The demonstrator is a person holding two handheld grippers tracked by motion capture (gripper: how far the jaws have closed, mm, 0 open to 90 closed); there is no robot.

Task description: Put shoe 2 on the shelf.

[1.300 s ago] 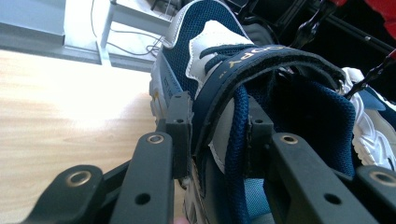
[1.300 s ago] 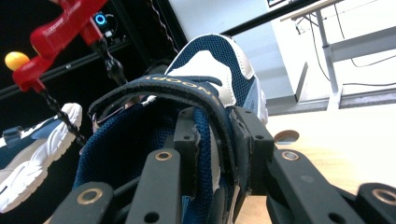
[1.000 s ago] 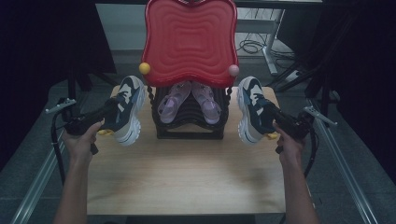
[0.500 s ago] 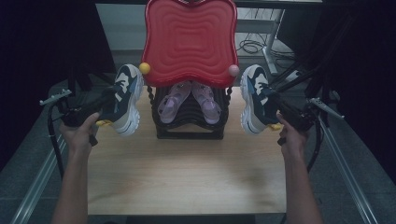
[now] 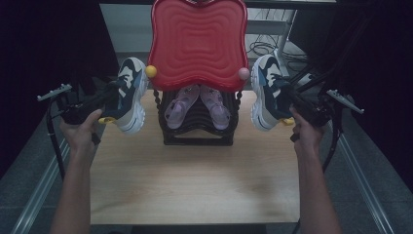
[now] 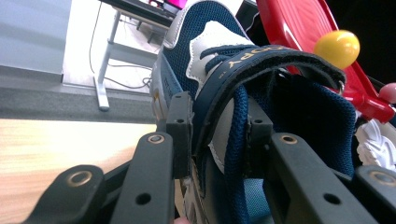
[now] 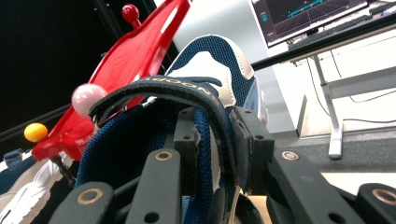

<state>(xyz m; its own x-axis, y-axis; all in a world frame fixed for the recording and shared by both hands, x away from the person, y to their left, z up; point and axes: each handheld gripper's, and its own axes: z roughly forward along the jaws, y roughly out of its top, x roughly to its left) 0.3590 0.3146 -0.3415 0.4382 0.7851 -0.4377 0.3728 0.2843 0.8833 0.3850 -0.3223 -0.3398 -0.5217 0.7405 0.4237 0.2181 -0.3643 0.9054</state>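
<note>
Two navy, white and grey sneakers are held up off the table, one on each side of a black shoe rack (image 5: 197,124). My left gripper (image 5: 111,92) is shut on the left sneaker (image 5: 130,93); its jaws pinch the collar and strap of the left sneaker (image 6: 224,93). My right gripper (image 5: 287,105) is shut on the right sneaker (image 5: 265,92), clamping the collar of the right sneaker (image 7: 205,107). Both sneakers hang at the height of the red wavy tray (image 5: 197,41) on top of the rack, next to its yellow knob (image 5: 151,71) and pink knob (image 5: 243,73).
A pair of pink sandals (image 5: 197,105) sits on the rack's lower shelf. The wooden table (image 5: 195,180) stretches toward me. Metal rails run along both table sides. Desk legs and cables (image 5: 263,46) stand beyond the far edge.
Both grippers have lifted their sneakers off the table, from beside the rack's base up to the level of the red tray. Both grips stayed shut.
</note>
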